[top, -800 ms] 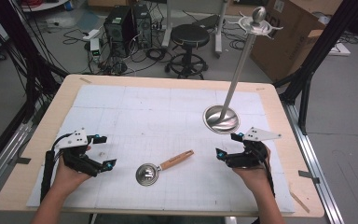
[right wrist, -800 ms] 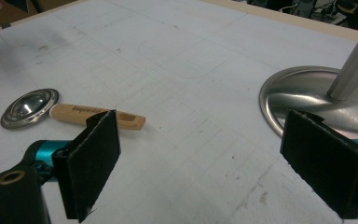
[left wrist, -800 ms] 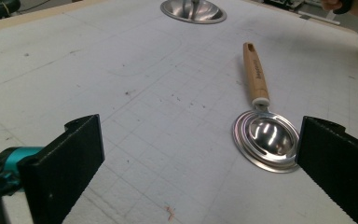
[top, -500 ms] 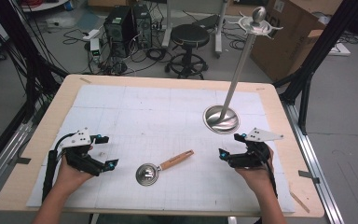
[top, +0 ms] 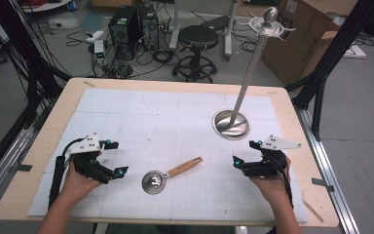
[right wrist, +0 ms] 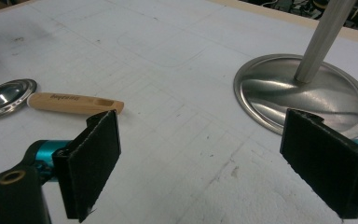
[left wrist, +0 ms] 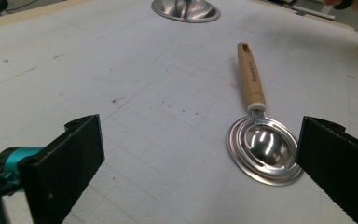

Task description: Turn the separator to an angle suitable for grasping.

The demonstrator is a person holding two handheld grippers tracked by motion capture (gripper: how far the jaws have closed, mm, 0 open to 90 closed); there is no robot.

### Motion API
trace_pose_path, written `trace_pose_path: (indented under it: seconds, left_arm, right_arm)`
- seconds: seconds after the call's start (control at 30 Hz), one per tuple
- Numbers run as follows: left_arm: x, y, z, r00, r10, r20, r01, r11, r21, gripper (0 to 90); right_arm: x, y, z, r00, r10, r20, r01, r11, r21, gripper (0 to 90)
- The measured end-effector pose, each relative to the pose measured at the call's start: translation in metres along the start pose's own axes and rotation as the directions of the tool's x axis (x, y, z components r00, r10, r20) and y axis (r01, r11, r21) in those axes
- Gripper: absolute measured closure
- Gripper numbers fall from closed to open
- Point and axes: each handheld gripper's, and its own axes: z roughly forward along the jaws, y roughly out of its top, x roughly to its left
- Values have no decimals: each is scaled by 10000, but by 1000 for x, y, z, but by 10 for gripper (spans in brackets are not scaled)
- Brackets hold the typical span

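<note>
Both tongs, left and right, gape released; the ladle lies flat on the tabletop between them (bowl nearer left). Pinching its low rim risks skidding.

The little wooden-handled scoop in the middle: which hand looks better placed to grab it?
Probably the right. The scoop's wooden handle points toward the right gripper, whose jaws stand open and empty. The left gripper, also open, faces the flat metal bowl, harder to pinch.
</note>
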Motion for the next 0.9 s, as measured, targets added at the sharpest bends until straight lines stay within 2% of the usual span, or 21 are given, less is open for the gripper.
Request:
trace_pose_path:
  seconds: [0.3, 0.6, 0.77, 0.83, 0.9]
  left_arm:
    - [-11, 10, 22, 9994, 41, 348, -48, 9998, 210, 18]
    - [-23, 25, 50, 9976, 503, 477, -536, 9961, 705, 18]
    - [-32, 34, 67, 9938, 943, 591, -1008, 9879, 1179, 18]
    - [-35, 35, 73, 9919, 1096, 641, -1180, 9824, 1450, 18]
    - [-37, 36, 80, 9916, 1082, 715, -1187, 9793, 1638, 18]
  right_arm:
    - [-1, -2, -2, 10000, 11, 19, -11, 10000, 12, 109]
    - [0, -7, -9, 9999, 48, 104, -48, 9999, 91, 110]
    - [0, -10, -12, 9999, 41, 134, -43, 9999, 166, 110]
    - [0, -11, -15, 9999, 58, 160, -60, 9999, 123, 110]
    - [-1, -11, -16, 9998, 30, 193, -32, 9999, 121, 110]
